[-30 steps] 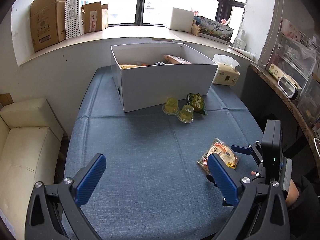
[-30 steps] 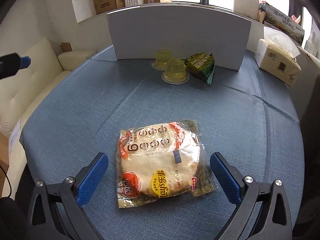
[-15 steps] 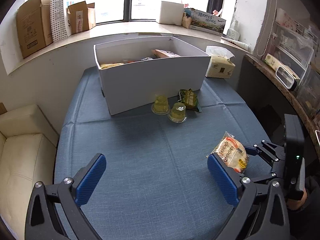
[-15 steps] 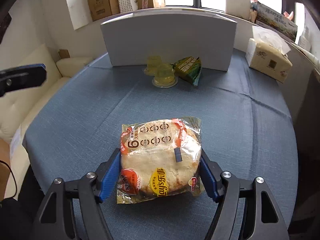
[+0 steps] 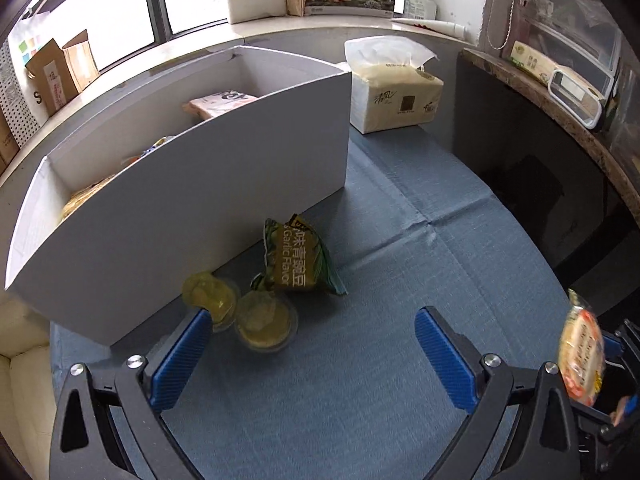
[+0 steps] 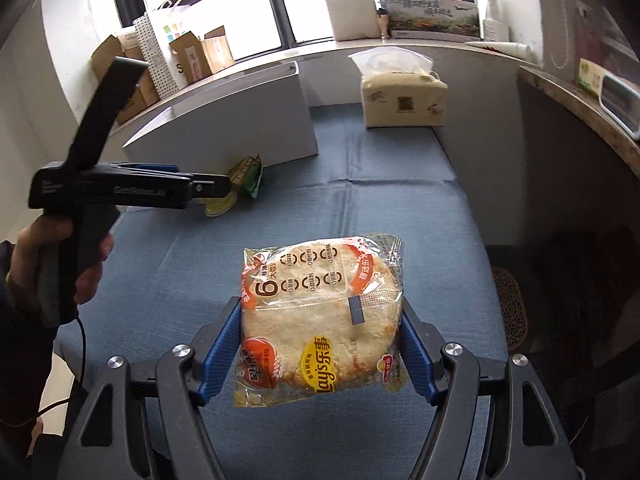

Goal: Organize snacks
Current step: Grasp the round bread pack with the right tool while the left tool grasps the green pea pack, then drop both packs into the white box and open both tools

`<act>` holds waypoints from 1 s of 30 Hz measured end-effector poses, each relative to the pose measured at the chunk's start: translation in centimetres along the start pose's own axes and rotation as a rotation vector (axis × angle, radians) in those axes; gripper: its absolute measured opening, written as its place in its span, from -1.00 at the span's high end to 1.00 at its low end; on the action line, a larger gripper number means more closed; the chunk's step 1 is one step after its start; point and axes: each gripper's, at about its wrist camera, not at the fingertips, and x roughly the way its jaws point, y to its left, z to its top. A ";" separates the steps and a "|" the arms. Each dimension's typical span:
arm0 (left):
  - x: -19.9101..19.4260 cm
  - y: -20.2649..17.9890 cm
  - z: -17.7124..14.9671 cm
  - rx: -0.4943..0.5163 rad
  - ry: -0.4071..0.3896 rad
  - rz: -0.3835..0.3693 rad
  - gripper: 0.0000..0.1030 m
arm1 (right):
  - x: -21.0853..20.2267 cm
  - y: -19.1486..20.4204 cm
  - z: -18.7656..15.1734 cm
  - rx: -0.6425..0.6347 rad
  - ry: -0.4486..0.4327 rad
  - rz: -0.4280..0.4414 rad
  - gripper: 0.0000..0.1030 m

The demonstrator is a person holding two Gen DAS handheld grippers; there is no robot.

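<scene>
White cardboard box (image 5: 224,184) waits ahead, right gripper (image 6: 322,350) clamps the rice-cracker pack (image 6: 320,316) clear of the blue cloth, so keep it level, while the left gripper (image 5: 312,356) gapes empty over the jelly cups (image 5: 264,320).

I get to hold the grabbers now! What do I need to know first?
Right gripper: jaws shut on the Lay's chip packet, lifted off the blue tablecloth.
Left gripper: open and empty, over the two jelly cups beside the green pea bag.
Done: some snacks lie in the white box.
Left: box the packet, cups and bag.
</scene>
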 end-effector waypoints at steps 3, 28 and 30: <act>2.6 0.4 1.6 -0.055 0.051 -0.030 -1.00 | -0.3 -1.1 -0.4 0.034 0.004 -0.014 -0.49; -6.4 2.7 -0.6 -0.083 -0.110 -0.030 0.06 | 1.5 0.3 0.5 0.003 0.021 0.028 -0.49; -8.3 3.1 -1.4 -0.087 -0.138 -0.040 0.06 | 1.8 0.8 1.1 -0.007 0.017 0.046 -0.49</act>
